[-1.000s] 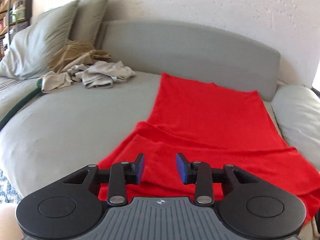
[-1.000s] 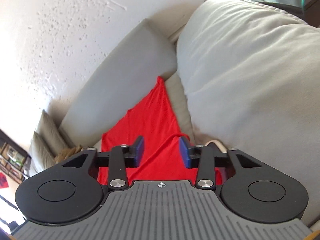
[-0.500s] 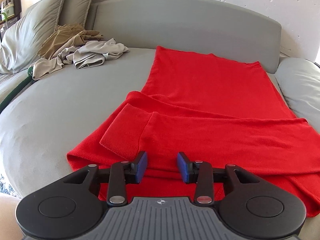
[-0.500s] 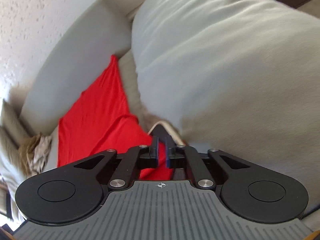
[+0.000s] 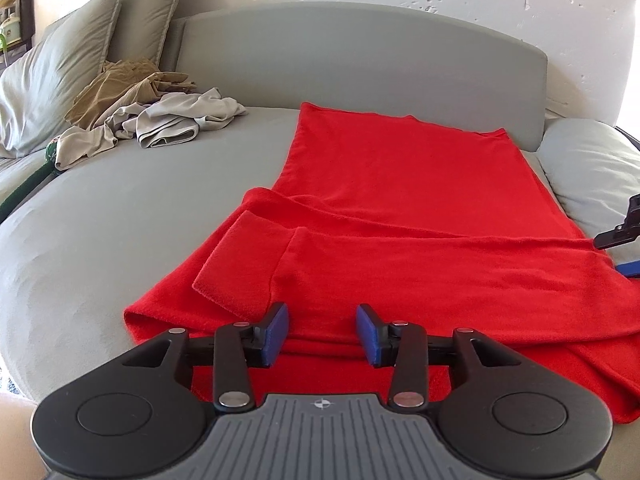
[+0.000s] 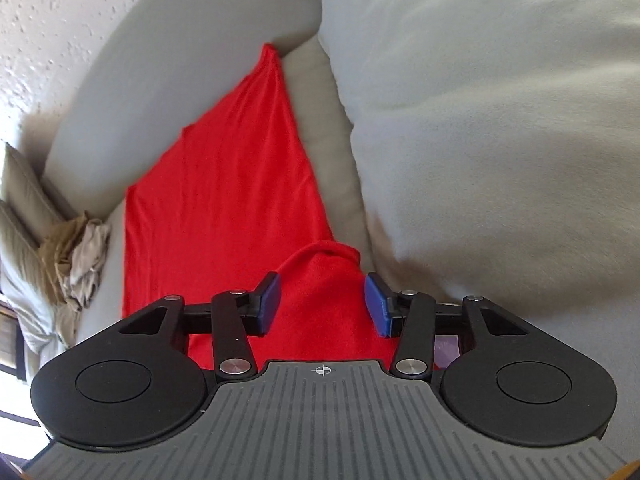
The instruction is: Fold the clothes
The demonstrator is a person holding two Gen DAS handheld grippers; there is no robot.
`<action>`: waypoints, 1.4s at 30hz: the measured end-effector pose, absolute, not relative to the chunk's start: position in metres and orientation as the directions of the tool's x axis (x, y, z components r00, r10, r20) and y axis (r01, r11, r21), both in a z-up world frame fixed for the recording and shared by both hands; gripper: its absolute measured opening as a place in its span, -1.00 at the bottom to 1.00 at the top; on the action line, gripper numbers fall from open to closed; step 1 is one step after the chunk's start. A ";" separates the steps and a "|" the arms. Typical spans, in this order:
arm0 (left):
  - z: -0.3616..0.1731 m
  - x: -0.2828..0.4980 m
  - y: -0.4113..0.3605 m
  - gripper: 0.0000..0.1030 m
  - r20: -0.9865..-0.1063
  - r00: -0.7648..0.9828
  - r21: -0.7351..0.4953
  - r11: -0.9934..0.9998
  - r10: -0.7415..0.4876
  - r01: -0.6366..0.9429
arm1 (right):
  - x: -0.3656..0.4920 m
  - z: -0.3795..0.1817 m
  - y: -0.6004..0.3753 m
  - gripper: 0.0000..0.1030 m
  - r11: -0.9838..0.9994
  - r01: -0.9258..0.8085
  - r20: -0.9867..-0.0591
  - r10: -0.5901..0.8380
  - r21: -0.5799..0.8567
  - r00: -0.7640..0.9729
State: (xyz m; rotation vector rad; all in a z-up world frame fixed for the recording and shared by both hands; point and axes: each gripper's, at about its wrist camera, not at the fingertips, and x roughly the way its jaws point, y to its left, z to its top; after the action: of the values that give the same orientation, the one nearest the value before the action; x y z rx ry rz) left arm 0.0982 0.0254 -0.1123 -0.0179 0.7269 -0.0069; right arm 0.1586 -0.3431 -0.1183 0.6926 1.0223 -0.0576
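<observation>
The red garment (image 5: pixel 400 208) lies lengthwise from the sofa (image 5: pixel 120 208) backrest to its front edge, where my left gripper (image 5: pixel 322 334) hovers unclenched; my right gripper's (image 6: pixel 324 304) jaws have just been opening, empty, over its right side.

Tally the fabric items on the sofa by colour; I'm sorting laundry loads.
Red: 1, the red garment
Tan: 1, the tan garment
Light beige: 1, the beige garment
Total: 3, though the crumpled pile may hide more.
</observation>
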 end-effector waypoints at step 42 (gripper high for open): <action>-0.114 0.099 0.030 -0.14 -0.657 0.753 -0.067 0.998 -0.042 -0.004 | 0.128 -0.099 -0.289 -0.35 0.916 0.039 -0.762 0.308 0.399 0.569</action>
State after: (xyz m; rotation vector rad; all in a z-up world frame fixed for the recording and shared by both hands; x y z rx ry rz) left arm 0.0990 0.0300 -0.1141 -0.0656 0.7182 -0.0208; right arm 0.1279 -0.2885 -0.0991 0.3972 0.9587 0.1632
